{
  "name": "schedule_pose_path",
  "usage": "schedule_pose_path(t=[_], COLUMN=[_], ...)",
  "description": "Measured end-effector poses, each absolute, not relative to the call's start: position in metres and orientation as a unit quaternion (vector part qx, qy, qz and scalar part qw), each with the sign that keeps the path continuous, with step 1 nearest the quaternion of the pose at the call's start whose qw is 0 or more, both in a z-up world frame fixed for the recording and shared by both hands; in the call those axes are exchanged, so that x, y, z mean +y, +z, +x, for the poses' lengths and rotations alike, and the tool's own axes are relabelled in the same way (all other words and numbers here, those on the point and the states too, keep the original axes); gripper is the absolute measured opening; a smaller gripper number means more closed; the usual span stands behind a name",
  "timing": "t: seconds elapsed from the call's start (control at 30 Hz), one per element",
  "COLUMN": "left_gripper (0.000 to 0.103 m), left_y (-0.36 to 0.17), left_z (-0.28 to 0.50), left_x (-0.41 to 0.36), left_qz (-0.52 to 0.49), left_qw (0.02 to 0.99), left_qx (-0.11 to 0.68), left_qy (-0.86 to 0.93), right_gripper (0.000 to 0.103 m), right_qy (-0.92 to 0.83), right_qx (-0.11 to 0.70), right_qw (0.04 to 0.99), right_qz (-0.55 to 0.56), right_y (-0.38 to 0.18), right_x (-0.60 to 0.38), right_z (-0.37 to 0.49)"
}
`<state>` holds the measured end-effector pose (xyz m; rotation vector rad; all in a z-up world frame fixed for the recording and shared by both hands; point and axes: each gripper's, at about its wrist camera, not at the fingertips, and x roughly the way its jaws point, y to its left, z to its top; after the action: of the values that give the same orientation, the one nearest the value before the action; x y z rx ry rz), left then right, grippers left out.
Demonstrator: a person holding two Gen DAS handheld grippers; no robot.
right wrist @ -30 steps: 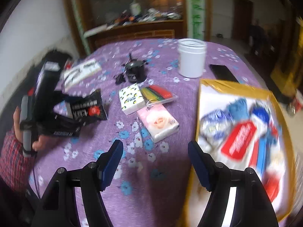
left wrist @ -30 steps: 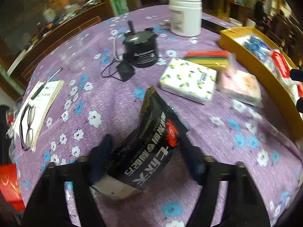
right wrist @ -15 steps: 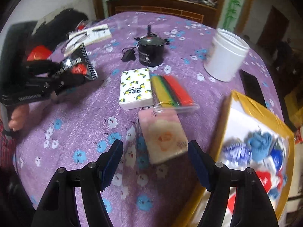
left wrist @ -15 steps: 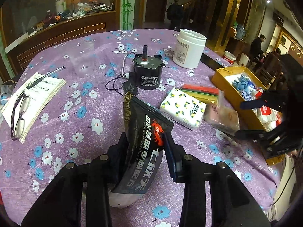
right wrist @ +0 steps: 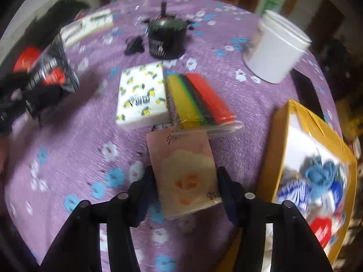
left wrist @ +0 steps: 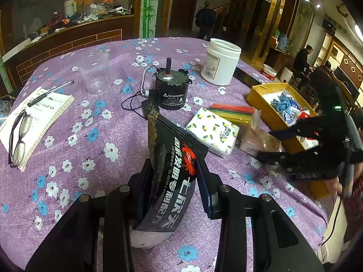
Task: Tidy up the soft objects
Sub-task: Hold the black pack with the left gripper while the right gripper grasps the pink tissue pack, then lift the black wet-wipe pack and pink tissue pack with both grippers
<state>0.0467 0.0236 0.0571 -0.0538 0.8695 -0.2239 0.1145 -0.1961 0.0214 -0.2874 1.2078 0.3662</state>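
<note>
Your left gripper (left wrist: 173,181) pinching the black pouch (left wrist: 172,167); your right gripper (right wrist: 185,188), jaws just closing, astride the pink tissue pack (right wrist: 185,170).

the black pouch (left wrist: 172,176) has big white chinese letters, a red crab mark, and a small line that looks like "zl 2010 1 0166912" (last part unsure). the black motor (left wrist: 170,90) has a white label, too small to read. the white jar (left wrist: 221,62) has a barcode label, also too small.
</note>
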Motion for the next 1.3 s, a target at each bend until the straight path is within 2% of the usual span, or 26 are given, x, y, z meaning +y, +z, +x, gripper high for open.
schedule_pose_path(t=[0.13,0.3,0.53,0.67,0.83,1.3], left_gripper=[0.035,0.035,0.035,0.035,0.035,0.035], left_y=[0.059,0.065,0.075,0.082,0.070,0.061], left_z=[0.045,0.044,0.036,0.036,0.041,0.044], left_x=[0.020,0.009,-0.006,-0.018,-0.025,-0.020], left_qz=[-0.029,-0.053,-0.086,-0.114,-0.093,-0.098], left_qw=[0.902,0.894,0.891,0.902,0.909,0.906], left_qx=[0.416,0.431,0.440,0.414,0.403,0.407], left_qy=[-0.109,-0.108,-0.069,-0.057,-0.039,-0.056], right_gripper=[0.054,0.054,0.054,0.055,0.055,0.055], right_qy=[0.156,0.154,0.129,0.112,0.079,0.096], right_qx=[0.512,0.471,0.456,0.441,0.402,0.405], right_qw=[0.843,0.868,0.879,0.888,0.910,0.904], right_qz=[-0.055,0.016,0.052,0.073,0.062,0.095], right_y=[0.045,0.047,0.034,0.035,0.045,0.046], right_x=[-0.199,-0.189,-0.196,-0.212,-0.223,-0.233], right_z=[0.081,0.045,0.050,0.051,0.046,0.045])
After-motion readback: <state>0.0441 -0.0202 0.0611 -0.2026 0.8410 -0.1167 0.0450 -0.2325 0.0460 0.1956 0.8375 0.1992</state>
